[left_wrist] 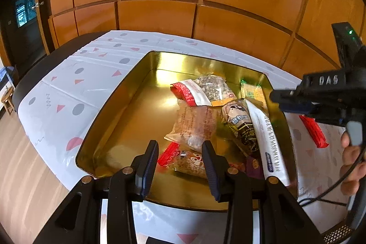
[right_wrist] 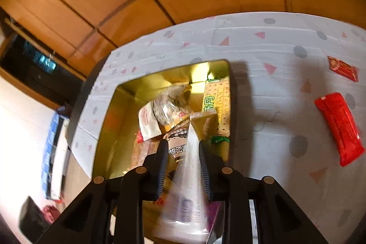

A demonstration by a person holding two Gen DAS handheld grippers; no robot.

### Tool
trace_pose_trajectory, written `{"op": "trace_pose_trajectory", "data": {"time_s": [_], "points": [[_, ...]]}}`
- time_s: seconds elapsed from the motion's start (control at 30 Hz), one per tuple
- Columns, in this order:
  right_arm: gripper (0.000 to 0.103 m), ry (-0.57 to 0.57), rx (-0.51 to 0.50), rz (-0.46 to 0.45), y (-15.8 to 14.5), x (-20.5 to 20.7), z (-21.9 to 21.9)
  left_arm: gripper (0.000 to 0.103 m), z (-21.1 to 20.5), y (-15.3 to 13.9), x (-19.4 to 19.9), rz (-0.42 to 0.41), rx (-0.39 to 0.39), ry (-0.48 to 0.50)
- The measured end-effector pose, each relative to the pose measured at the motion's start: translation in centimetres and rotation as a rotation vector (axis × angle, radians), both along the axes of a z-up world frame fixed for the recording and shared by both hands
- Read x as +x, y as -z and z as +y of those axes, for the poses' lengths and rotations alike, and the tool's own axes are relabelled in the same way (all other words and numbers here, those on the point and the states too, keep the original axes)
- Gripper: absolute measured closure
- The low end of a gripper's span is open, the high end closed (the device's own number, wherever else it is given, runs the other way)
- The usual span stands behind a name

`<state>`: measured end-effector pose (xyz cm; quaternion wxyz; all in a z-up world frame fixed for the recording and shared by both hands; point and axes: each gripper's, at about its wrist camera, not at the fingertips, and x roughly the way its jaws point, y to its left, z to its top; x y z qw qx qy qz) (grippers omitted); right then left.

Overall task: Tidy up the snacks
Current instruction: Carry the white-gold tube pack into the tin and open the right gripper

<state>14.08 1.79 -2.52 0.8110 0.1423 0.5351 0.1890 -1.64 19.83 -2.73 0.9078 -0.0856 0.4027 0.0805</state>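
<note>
An open gold tin (left_wrist: 114, 111) on the table holds several snack packets: a brown one (left_wrist: 194, 125), a dark one (left_wrist: 242, 127) and a yellow cracker pack (left_wrist: 254, 93). A long white packet (left_wrist: 267, 136) leans against its right wall. My left gripper (left_wrist: 180, 161) hangs open over the tin's near edge, with nothing between its fingers. My right gripper (right_wrist: 183, 161) is slightly open above the tin (right_wrist: 107, 129). The white packet (right_wrist: 192, 152) lies below its fingers, and the left pad stands apart from it. In the left wrist view the right gripper (left_wrist: 283, 100) hovers at the tin's right side.
Two red packets (right_wrist: 338, 127) (right_wrist: 342, 68) lie on the patterned tablecloth (right_wrist: 263, 88) right of the tin; one red packet (left_wrist: 313, 132) also shows in the left wrist view. A hand (left_wrist: 352, 164) and a cable are at the right. Wood panelling stands behind the table, with floor to the left.
</note>
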Motion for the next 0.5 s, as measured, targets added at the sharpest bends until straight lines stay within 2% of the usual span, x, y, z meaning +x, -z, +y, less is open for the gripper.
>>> {"op": "trace_pose_trajectory", "data": {"time_s": [0.17,0.4,0.5], "points": [[0.074,-0.069,-0.027,0.022,1.7,-0.7,0.4,0.063,-0.1,0.2,0.0,0.005,0.000,-0.006],[0.074,-0.262,-0.132,-0.044,1.7,-3.3,2.8,0.063,-0.9,-0.3,0.0,-0.001,0.011,0.012],[0.074,-0.301,-0.167,-0.024,2.8,-3.9,3.8,0.063,-1.1,-0.6,-0.1,-0.001,0.020,0.016]]}}
